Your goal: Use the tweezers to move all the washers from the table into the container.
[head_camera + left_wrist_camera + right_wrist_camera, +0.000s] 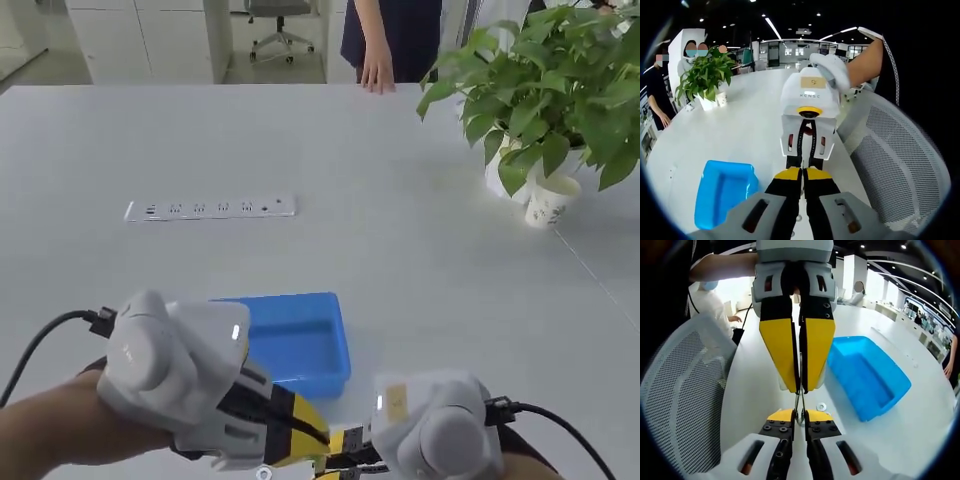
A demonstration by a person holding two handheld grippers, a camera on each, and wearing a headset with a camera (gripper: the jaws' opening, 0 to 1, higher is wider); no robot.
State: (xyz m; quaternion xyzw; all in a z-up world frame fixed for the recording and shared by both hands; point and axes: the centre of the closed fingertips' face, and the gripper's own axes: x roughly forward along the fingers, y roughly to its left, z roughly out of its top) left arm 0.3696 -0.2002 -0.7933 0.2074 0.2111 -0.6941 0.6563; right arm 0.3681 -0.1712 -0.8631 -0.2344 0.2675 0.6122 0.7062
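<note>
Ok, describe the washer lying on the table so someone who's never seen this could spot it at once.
Find the white table, then the blue container on it. Just off the container's nearer corner, beside the tweezers gripped between yellow jaws, lies the washer. It is a small flat silvery ring with a hole, unlike the big blue tub and the yellow jaws beside it.

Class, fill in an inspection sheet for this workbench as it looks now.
Surface: white table.
Job's things: blue container; one washer on the table beside it; tweezers.
Clutter: power strip, potted plant, paper cup.
Grippers: left gripper and right gripper, both apparently shut on the tweezers.
Cables: black cable at each gripper.
Surroundings: person standing, mesh chair.
</note>
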